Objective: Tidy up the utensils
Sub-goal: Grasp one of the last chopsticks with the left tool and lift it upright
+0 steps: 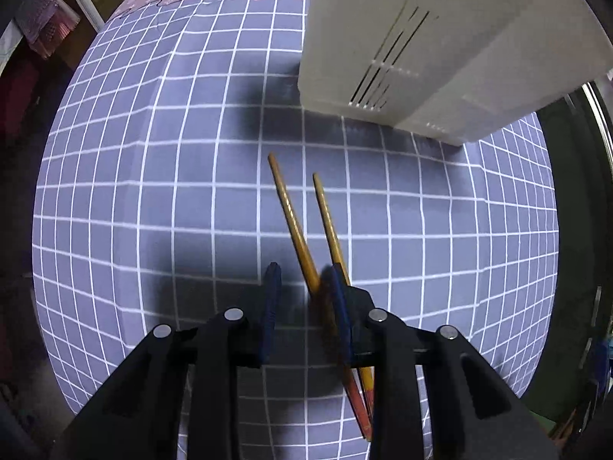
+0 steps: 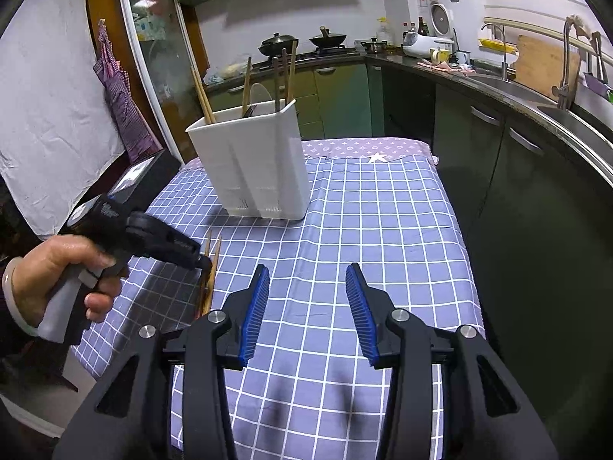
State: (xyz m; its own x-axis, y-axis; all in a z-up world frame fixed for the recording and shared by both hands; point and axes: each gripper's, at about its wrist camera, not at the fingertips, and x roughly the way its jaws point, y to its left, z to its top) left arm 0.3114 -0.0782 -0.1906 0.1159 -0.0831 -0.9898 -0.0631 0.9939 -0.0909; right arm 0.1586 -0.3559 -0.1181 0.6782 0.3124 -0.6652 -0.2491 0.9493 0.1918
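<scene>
Wooden chopsticks (image 1: 295,222) lie on the checked tablecloth (image 1: 153,191) near its left edge, in front of the white utensil holder (image 2: 253,161). Left gripper (image 1: 306,280) points down over them, jaws slightly apart, one chopstick against its right pad. Right gripper (image 2: 306,287) hangs empty, jaws apart, above the near edge.

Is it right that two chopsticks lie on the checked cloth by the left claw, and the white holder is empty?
Not empty. The right wrist view shows the holder already has utensils standing in it. The chopsticks do lie on the cloth by the left claw.
</scene>
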